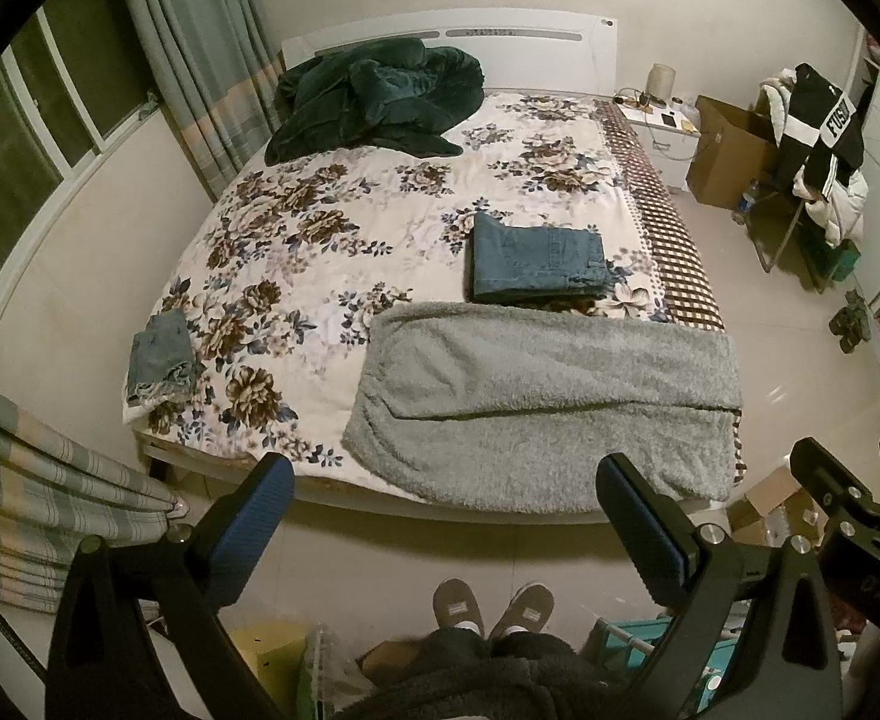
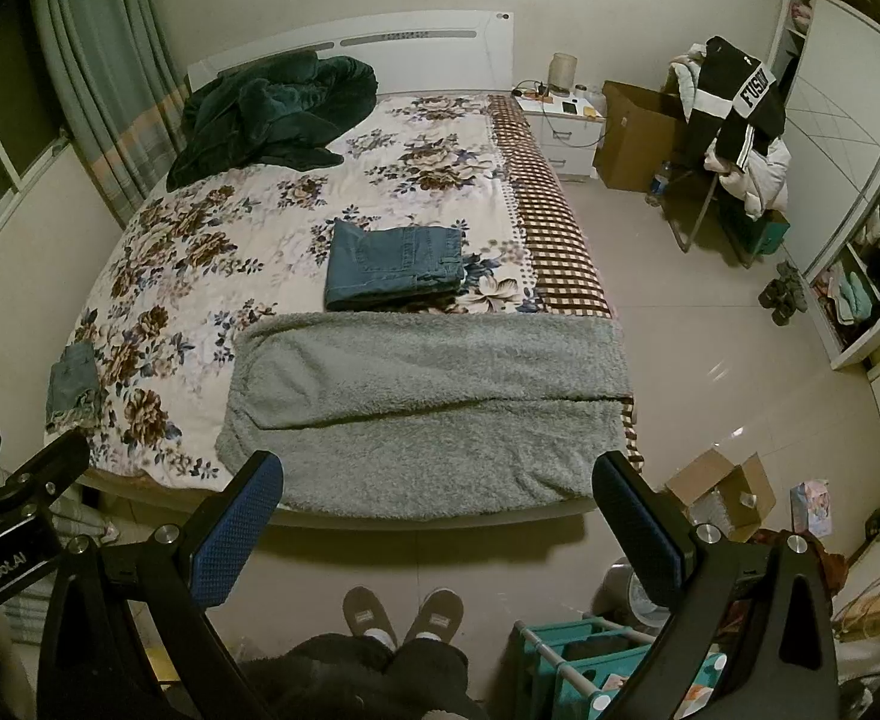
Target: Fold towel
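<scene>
A: Where is the towel [image 1: 536, 402]?

B: The grey fluffy towel lies at the foot edge of the bed [image 1: 380, 192], toward its right corner. It is folded over once, with the upper layer's edge running across it as a long crease, and its near part reaches the bed's foot edge.

A: And the grippers?

B: The left gripper [image 1: 446, 516] hangs above the floor in front of the bed, jaws spread wide with nothing between them. The right gripper [image 2: 437, 516] is the same: wide, empty, clear of the towel. Both point down at a slant toward the foot edge.

A: What else is on the bed?

B: Folded blue jeans [image 2: 395, 267] lie just behind the towel, toward the right edge. A smaller denim piece [image 1: 161, 357] sits at the left foot corner. A dark green blanket [image 1: 374, 99] is bunched at the headboard, left side.

A: The person?

B: Only two brown slippers [image 2: 404, 612] show, on the floor.
</scene>
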`<state>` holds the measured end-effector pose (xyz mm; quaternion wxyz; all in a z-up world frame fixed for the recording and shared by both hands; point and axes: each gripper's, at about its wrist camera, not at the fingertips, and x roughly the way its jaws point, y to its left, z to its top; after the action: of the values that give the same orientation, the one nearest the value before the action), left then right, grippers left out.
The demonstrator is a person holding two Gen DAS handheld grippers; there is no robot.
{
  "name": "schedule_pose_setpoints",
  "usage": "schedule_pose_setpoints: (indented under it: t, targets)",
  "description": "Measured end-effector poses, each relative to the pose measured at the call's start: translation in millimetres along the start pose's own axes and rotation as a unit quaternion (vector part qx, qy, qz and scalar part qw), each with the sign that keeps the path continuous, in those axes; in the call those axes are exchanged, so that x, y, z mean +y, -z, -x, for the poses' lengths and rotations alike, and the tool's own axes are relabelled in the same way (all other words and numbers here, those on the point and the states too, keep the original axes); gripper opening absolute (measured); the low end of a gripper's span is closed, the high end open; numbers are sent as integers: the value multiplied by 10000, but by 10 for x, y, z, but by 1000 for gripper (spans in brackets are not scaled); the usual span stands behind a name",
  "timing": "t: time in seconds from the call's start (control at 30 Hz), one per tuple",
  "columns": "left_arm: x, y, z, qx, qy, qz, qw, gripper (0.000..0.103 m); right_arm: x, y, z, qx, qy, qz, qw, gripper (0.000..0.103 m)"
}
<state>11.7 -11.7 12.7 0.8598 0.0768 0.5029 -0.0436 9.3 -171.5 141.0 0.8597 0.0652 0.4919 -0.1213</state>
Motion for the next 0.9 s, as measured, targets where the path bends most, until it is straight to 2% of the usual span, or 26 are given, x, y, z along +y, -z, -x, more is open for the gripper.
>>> schedule_pose_setpoints:
  t: [0.9]
  targets:
    - [-1,-34,29,-31,50,-5,10000,103,-27,-1,33,20,12,15,10000,103]
